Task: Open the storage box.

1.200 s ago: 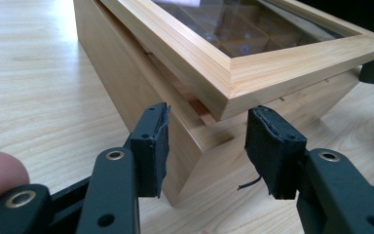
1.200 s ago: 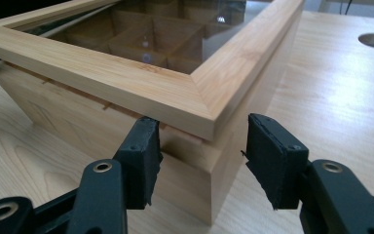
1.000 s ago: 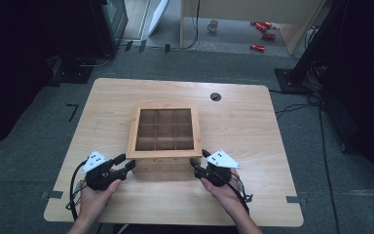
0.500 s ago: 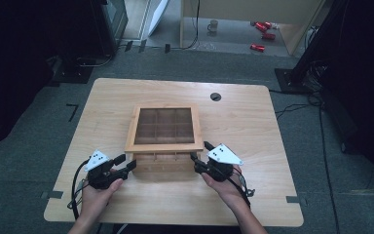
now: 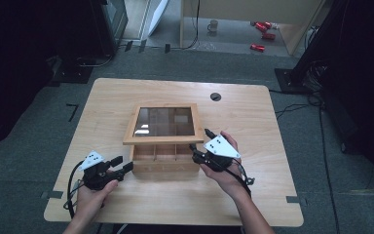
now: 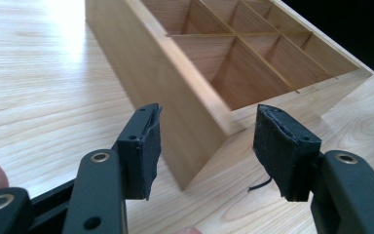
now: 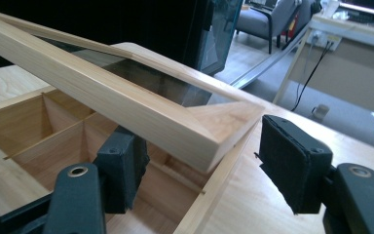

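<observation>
Wooden compartment box (image 5: 164,157) at the middle of the desk (image 5: 253,185), its glass-paned lid (image 5: 161,124) raised at the near edge. Right gripper (image 5: 198,148) at the box's near right corner: jaws apart, having just been opening, one pad under the lid's corner, the other outside it. Left gripper (image 5: 122,165) at the near left corner: jaws apart, having just been opening, straddling the box corner (image 6: 195,146) without pressing it. A cable port (image 5: 215,96) lay on the far desk; a mug (image 5: 214,25) and red items (image 5: 263,29) on the floor beyond.
</observation>
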A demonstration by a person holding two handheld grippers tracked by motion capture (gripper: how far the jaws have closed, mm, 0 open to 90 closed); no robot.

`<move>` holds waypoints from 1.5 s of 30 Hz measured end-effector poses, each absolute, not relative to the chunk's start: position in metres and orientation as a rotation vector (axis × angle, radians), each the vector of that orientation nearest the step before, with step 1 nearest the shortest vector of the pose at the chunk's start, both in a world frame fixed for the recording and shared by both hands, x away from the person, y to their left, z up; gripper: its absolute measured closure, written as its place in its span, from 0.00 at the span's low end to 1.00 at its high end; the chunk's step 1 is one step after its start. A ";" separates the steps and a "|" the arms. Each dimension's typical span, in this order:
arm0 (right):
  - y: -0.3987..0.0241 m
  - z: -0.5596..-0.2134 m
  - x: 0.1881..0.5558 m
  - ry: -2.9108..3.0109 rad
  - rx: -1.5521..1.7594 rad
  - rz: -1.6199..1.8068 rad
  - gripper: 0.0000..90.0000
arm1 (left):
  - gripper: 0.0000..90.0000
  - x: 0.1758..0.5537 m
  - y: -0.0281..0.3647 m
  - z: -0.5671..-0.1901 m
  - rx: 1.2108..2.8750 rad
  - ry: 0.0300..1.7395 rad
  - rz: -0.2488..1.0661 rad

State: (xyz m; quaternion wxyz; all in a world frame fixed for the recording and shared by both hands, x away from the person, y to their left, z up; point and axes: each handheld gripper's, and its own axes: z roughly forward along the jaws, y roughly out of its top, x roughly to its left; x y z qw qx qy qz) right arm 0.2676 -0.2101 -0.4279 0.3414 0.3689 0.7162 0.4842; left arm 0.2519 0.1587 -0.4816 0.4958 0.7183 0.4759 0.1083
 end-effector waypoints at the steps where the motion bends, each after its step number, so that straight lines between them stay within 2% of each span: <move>1: -0.209 -0.427 0.269 1.862 0.940 1.251 0.40 | 0.49 0.251 0.163 -0.482 1.733 1.159 0.267; 8: -0.205 -0.426 0.277 1.863 0.834 1.205 0.40 | 0.45 0.253 0.183 -0.488 1.694 1.215 0.303; 14: -0.204 -0.427 0.281 1.853 0.782 1.219 0.45 | 0.34 0.255 0.181 -0.494 1.760 1.243 0.383; 18: -0.206 -0.425 0.283 1.842 0.764 1.226 0.49 | 0.31 0.257 0.182 -0.497 1.784 1.283 0.420; 25: -0.208 -0.418 0.290 1.832 0.715 1.243 0.54 | 0.31 0.262 0.189 -0.504 1.802 1.384 0.428; 37: -0.218 -0.410 0.304 1.844 0.709 1.329 0.57 | 0.31 0.264 0.187 -0.510 1.850 1.399 0.430; 45: -0.220 -0.403 0.310 1.834 0.717 1.343 0.59 | 0.29 0.265 0.184 -0.514 1.886 1.404 0.490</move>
